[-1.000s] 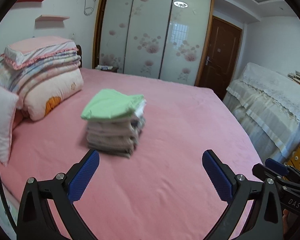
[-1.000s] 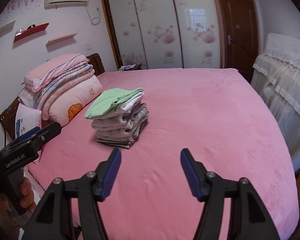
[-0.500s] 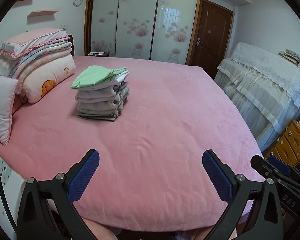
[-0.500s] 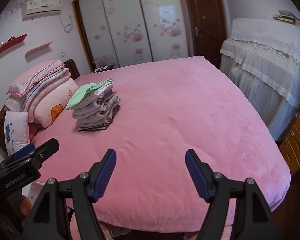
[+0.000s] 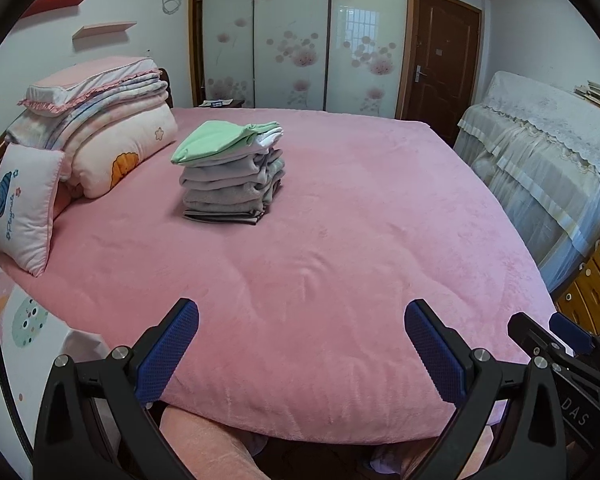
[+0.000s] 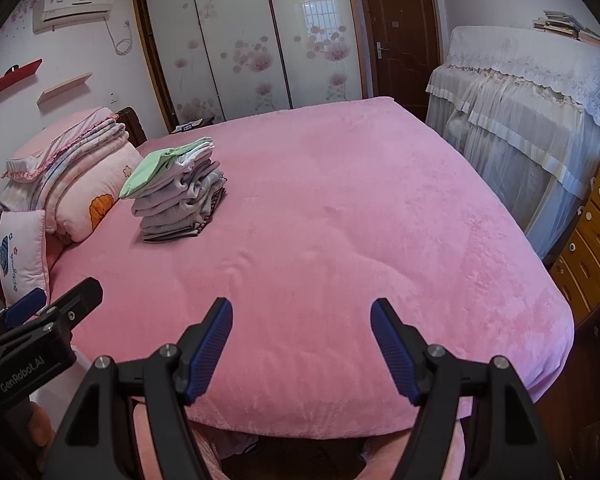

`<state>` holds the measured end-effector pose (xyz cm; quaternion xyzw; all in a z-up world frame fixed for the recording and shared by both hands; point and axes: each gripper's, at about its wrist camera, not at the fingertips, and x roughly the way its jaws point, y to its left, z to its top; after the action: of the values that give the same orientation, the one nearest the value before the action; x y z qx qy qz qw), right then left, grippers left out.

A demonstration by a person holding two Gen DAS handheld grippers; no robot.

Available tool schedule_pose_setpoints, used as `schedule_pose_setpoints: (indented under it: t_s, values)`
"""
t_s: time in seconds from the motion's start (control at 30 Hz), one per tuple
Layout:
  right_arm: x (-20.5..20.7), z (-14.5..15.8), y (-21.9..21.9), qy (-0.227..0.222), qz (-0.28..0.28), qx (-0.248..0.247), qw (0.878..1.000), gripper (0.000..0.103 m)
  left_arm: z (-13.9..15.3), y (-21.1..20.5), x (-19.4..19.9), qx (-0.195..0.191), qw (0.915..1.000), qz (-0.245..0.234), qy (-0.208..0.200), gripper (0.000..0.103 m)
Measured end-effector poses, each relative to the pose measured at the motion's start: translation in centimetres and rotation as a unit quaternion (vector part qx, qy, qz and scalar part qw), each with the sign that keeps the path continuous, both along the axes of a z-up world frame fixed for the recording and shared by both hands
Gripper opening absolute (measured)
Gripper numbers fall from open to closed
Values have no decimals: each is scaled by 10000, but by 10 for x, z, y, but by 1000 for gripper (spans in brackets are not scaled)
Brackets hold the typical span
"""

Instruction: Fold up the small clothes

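Observation:
A stack of folded small clothes point(image 5: 231, 176), grey with a light green piece on top, sits on the pink bed point(image 5: 340, 240) toward its far left; it also shows in the right wrist view point(image 6: 176, 196). My left gripper point(image 5: 300, 344) is open and empty, held over the near edge of the bed, well short of the stack. My right gripper point(image 6: 302, 344) is open and empty, also over the near edge. The right gripper's body shows at the lower right of the left wrist view point(image 5: 564, 360).
Folded quilts and pillows point(image 5: 96, 128) lie at the head of the bed on the left. A lace-covered piece of furniture point(image 5: 540, 152) and a wooden drawer chest point(image 5: 592, 284) stand on the right. Wardrobe doors point(image 5: 296, 36) and a brown door point(image 5: 444, 56) are behind.
Both grippers have pulled back from the stack toward the near edge of the bed; the stack now looks smaller and farther away. Both stay open and empty.

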<state>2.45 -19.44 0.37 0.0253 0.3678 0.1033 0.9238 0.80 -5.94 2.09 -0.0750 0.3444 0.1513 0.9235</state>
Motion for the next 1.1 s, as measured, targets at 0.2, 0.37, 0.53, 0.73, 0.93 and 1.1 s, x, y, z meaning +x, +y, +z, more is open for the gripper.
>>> schedule_pose_setpoints:
  t_s: [0.2,0.37,0.53,0.73,0.93,1.1]
  values:
    - [-6,1,6,-87,109,-90,9999,72,-4,-3,-1,-37,9999,-42,105,102]
    - [-9,2,10,-133,146,-141,9997,72,-5,-5,-1,-1,9999,-93,123,102]
    - [-10,3,11,-156,169,-180,9996,72,-5,-6,-1,25,9999,-120,118,102]
    - [-11,2,12,-137,153,-160,9997,72,-7,-8,-2,48,9997,-190,160,102]
    - [-12,0,13,-93,142,-125,9998,72,-8,-5,-2,24,9996,-208,189,102]
    - [-11,-1,11,-102,146,-135,9998,72,-9,-5,-1,23,9995,-225,210,102]
